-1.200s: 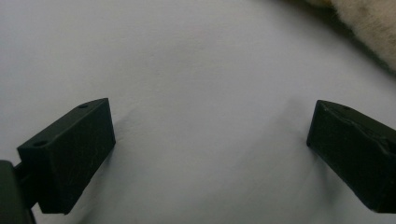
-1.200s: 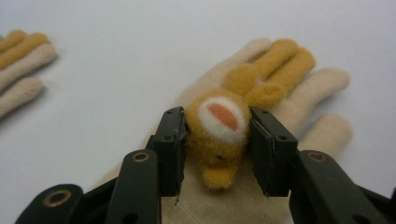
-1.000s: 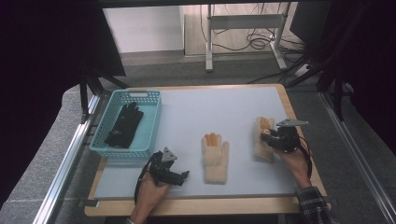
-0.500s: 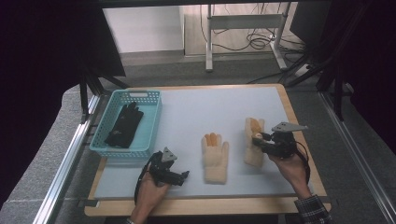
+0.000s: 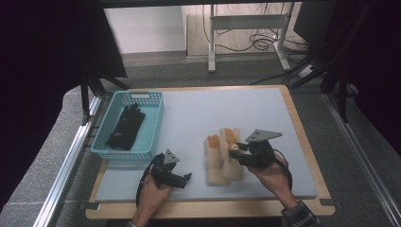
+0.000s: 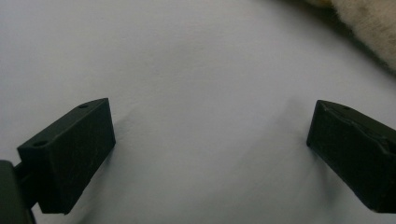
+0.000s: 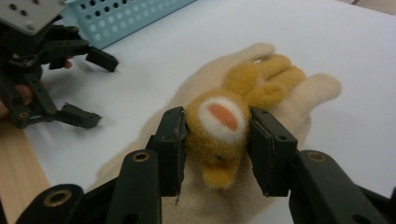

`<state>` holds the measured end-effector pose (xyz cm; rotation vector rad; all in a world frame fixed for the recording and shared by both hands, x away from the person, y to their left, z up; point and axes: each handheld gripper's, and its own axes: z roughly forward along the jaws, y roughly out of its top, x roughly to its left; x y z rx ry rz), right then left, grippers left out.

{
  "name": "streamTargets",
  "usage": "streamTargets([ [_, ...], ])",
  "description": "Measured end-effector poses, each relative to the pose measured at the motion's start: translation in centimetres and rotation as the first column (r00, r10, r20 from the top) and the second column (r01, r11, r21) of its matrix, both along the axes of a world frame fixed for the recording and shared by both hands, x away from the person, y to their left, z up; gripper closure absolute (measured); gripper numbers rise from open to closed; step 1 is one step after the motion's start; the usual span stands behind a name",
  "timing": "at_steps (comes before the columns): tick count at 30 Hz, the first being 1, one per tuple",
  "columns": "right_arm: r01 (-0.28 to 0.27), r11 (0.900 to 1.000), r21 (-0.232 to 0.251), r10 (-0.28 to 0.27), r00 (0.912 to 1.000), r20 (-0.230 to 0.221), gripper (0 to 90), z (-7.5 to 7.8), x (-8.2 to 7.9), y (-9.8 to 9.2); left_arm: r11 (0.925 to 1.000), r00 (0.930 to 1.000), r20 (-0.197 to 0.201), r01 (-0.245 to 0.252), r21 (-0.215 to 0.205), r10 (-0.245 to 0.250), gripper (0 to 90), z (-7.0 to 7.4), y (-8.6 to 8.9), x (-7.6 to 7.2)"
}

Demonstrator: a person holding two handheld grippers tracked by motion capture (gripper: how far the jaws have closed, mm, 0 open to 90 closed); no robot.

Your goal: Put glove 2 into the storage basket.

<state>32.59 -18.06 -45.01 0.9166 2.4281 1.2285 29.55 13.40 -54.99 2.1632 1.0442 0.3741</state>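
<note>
We record: right tool clamped on a cream glove with orange fingertips, held over its twin glove near the table's front edge. Left tool, jaws wide apart, nothing between them, front-left. Blue basket at left edge, containing black gloves.

Right gripper clamped on a fuzzy tan glove, pads pressing both sides of the part with the white-and-orange patch. Held above a second cream glove lying flat on the white mat. Left gripper upper left, jaws apart, near the blue basket. Wooden table edge lower left.
</note>
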Motion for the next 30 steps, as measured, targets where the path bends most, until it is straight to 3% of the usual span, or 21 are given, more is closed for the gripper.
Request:
streamTargets([
  [4,-0.019,0.999,-0.049,0.020,0.9998,0.006,57.5,-0.6,0.0,2.4,1.0000,1.0000,0.000,0.001,0.001,-0.001,1.1,0.0,0.0,0.0],
  [8,-0.025,0.997,-0.071,0.024,0.9995,-0.020,57.5,-1.8,0.4,4.0,1.0000,1.0000,0.000,0.001,0.000,-0.001,1.1,0.0,0.0,0.0],
  [14,-0.020,0.996,-0.086,0.016,0.9987,-0.048,55.8,-3.5,1.1,5.1,1.0000,1.0000,0.001,0.003,0.002,-0.003,1.1,0.0,0.0,0.0],
  [17,-0.029,0.995,-0.092,0.022,0.9969,-0.076,49.2,-4.7,1.2,5.7,1.0000,1.0000,0.000,0.003,0.003,-0.003,1.1,0.0,0.0,0.0],
  [23,-0.038,0.998,-0.048,0.036,0.9979,-0.054,40.1,-3.6,1.3,5.0,1.0000,1.0000,0.001,0.002,0.002,-0.002,1.1,0.0,0.0,0.0],
  [25,-0.028,0.999,-0.046,0.027,0.9990,-0.036,40.3,-3.0,1.3,4.3,1.0000,1.0000,0.001,0.002,0.002,-0.002,1.1,0.0,0.0,0.0],
  [30,-0.013,0.999,-0.035,0.012,0.9992,-0.039,47.9,-3.0,1.5,2.1,1.0000,1.0000,-0.001,0.003,0.002,-0.003,1.1,0.0,0.0,0.0],
])
